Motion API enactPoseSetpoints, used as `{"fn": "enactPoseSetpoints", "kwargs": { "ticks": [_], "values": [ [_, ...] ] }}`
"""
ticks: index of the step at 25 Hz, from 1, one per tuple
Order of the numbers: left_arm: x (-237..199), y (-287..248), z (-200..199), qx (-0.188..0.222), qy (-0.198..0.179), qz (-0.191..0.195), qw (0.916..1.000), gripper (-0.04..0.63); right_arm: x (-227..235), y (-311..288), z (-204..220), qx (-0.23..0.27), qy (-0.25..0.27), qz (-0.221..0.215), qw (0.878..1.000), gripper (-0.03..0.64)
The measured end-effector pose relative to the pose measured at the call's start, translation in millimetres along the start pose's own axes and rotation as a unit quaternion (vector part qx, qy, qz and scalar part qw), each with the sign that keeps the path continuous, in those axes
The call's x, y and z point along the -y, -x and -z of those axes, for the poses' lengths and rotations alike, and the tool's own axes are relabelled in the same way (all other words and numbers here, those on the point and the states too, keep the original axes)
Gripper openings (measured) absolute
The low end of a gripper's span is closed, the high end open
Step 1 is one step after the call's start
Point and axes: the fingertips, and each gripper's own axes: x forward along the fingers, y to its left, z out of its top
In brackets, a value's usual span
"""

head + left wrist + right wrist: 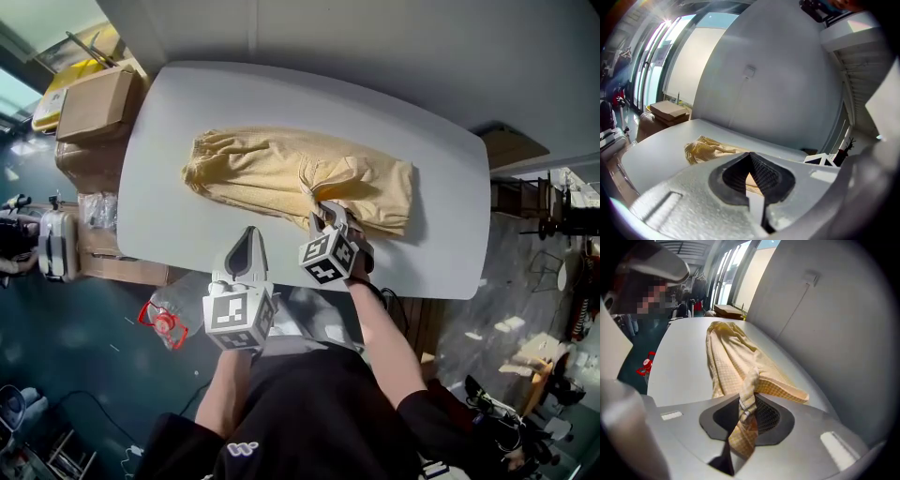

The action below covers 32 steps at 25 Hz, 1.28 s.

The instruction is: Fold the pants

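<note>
Right gripper view: right gripper (749, 404) clenched on a bunched fold of the yellow pants (729, 355), which lie lengthwise on the grey table (675, 362). Left gripper (247, 246) is closed and empty near the table's front edge. The fold is best carried low and level, so the cloth beneath does not drag.

A black short-sleeved top (309, 412) with a small white logo (246, 448) is worn; the pale grey left gripper (249, 232) and right gripper (324, 214) are each fitted with a black-and-white marker cube (236, 314).
</note>
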Motion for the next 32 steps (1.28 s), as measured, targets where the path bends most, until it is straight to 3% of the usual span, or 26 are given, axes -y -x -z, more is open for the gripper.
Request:
{"fn": "enactPoseSetpoints", "kwargs": {
  "ticks": [5, 12, 16, 20, 24, 28, 32],
  "values": [
    [-1.5, -2.4, -0.9, 0.007, 0.016, 0.0, 0.9999, 0.0, -19.4, -15.5, 22.7, -0.021, -0.017, -0.027, 0.999, 0.074],
    [6.5, -4.9, 8.0, -0.009, -0.004, 0.015, 0.9998, 0.0, -19.0, -12.9, 20.3, -0.009, -0.048, -0.042, 0.998, 0.091],
    [9.7, -6.6, 7.1, -0.011, -0.005, 0.019, 0.9998, 0.0, -24.9, -4.7, 5.7, 0.027, -0.1, -0.084, 0.991, 0.146],
    [10.3, -5.8, 8.1, -0.012, -0.004, 0.019, 0.9997, 0.0, -38.7, -0.4, -10.5, 0.062, -0.175, -0.155, 0.97, 0.166],
    [10.6, -5.1, 8.9, -0.011, -0.004, 0.018, 0.9998, 0.0, -53.2, 6.0, -20.2, 0.076, -0.142, -0.193, 0.968, 0.166],
    [10.6, -5.1, 9.1, -0.012, -0.004, 0.018, 0.9998, 0.0, -53.1, 19.2, -31.7, 0.114, -0.15, -0.203, 0.961, 0.133],
    [12.2, -7.4, 9.0, -0.013, -0.005, 0.023, 0.9996, 0.0, -29.4, 40.3, -40.2, 0.159, -0.19, -0.173, 0.953, 0.076]
  ]
}}
